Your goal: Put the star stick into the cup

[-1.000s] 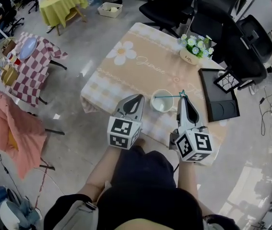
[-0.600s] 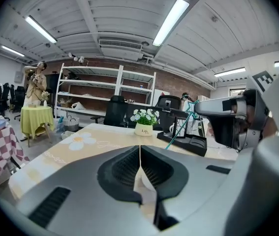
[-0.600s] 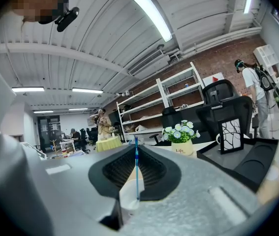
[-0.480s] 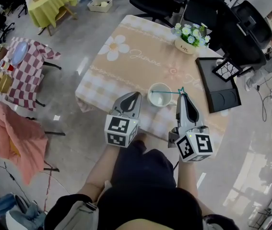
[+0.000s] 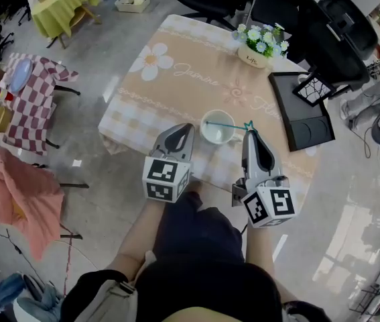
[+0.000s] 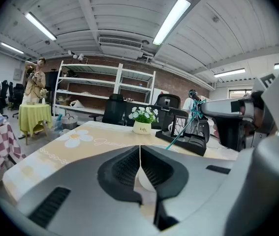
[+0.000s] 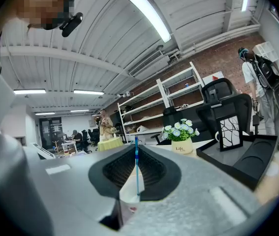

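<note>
A white cup [image 5: 216, 127] stands near the front edge of the table with the beige flowered cloth [image 5: 176, 86]. My right gripper [image 5: 248, 133] is just right of the cup, shut on the teal star stick [image 5: 230, 123]. The star sits at the jaw tips and the thin shaft slants left over the cup's mouth. In the right gripper view the stick [image 7: 137, 173] runs upright between the closed jaws, with the cup [image 7: 128, 196] right below. My left gripper [image 5: 187, 127] is shut and empty, just left of the cup. In the left gripper view the stick [image 6: 181, 132] slants up to the right.
A pot of white flowers [image 5: 255, 47] stands at the table's far side. A black tray [image 5: 301, 116] with a framed picture [image 5: 312, 90] lies at the right. Black office chairs [image 5: 324, 25] crowd the far right corner. A checkered table [image 5: 32, 102] stands on the floor at left.
The head view has shifted, so the table sits a little higher and further left in frame. Both grippers keep their places beside the cup, and the stick stays gripped.
</note>
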The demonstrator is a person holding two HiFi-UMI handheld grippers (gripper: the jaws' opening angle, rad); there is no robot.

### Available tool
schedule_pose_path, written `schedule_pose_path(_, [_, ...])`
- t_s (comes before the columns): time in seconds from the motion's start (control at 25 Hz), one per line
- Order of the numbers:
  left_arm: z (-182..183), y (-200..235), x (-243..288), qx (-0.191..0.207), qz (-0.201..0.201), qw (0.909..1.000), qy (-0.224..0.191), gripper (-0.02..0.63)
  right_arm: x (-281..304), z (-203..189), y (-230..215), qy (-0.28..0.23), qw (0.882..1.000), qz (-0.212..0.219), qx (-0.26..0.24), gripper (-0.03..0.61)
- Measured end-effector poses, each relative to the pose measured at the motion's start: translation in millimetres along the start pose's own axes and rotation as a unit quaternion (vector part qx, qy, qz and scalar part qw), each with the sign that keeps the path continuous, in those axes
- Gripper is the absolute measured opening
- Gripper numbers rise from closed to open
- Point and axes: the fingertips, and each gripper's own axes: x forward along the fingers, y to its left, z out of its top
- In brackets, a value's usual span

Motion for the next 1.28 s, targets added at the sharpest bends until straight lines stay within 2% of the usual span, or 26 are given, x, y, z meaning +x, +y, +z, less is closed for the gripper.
schedule_pose_path(0.24, [-6,-9,1,0.004,-0.005,0.9999,0.009,0.012,-8,-12,-5,0.02,1.0,0.005,0.004,0.017])
schedule_pose_path(1.28, [-16,-41,2,0.021,-0.029,0.9991,0.024,0.012,-33,-40,-17,0.046,0.999,0.004,0.023,0.018])
